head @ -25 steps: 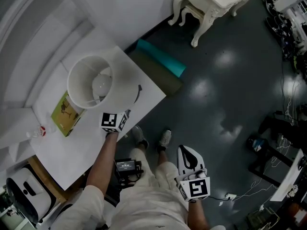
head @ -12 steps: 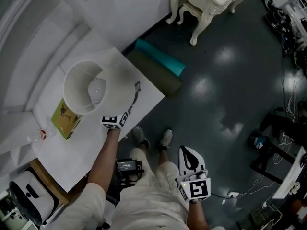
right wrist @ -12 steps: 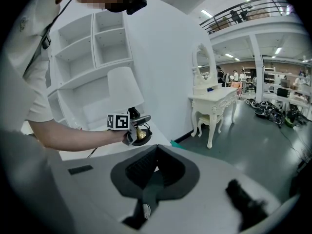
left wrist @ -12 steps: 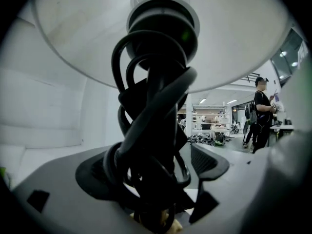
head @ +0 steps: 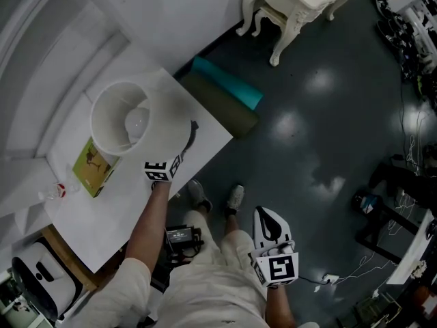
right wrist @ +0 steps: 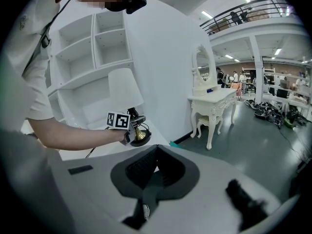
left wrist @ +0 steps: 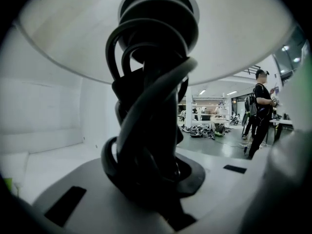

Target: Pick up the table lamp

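White table (head: pixel 130 207) on the left, with the table lamp (head: pixel 133 118) by its right edge, big white shade up top. The left gripper (head: pixel 179 161) is tucked under the shade, jaws closing on the lamp's cord-wrapped stem (left wrist: pixel 151 106). The right gripper (head: pixel 268 219) hangs well off to the right, jaws pinched together on nothing. A small green booklet (head: pixel 92 166) lies left of the lamp.

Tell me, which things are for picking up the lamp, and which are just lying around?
For the job: table lamp; left gripper, jaws closing round the lamp's cord-wrapped stem.
Just lying about: green book; small bottle; teal roll; white dressing table.
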A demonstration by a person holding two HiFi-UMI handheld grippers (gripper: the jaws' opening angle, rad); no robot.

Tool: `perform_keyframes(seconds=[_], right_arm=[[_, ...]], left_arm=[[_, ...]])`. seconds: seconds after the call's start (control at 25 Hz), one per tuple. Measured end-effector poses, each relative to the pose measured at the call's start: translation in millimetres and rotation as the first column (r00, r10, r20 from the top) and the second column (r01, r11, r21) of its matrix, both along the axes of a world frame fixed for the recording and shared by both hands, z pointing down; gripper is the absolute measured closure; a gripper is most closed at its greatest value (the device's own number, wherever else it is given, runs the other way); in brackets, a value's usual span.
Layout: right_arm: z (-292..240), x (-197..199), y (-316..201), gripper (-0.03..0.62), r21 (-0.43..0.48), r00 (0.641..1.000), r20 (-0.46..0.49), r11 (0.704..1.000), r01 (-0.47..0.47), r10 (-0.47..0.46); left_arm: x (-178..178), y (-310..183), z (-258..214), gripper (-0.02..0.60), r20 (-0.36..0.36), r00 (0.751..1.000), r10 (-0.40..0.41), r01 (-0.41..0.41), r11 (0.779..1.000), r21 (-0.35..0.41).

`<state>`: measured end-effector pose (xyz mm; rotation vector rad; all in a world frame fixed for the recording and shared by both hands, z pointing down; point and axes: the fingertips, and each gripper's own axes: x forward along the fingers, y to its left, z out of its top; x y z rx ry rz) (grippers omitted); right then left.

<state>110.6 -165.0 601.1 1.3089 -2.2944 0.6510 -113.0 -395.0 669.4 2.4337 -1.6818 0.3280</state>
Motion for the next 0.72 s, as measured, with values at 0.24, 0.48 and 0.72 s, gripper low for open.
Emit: perform_keyframes(seconds=[0.24,0.48,0.72], right_arm=[[-8,1,1,0.582,0.019,1.000,0.004,1.000,-0.011,0.011],[-25,5,-3,0.582,0.059,1.000,0.016,0.998,-0.015,0.014],[-47,17,-8,0.582,0.111,0.999,0.034,0.994,-0.009,0.005]], left_arm=[[1,3,-1,0.565,-0.016,1.000,0.016,-0.017,0.997,-0.072],[8,23,-8,0.569,-0.080,0.997,0.020,-0.035,0.982,-0.186],[22,41,-42,0.572,-0.080,0.996,0.044,-0.063,0.965,-0.256]])
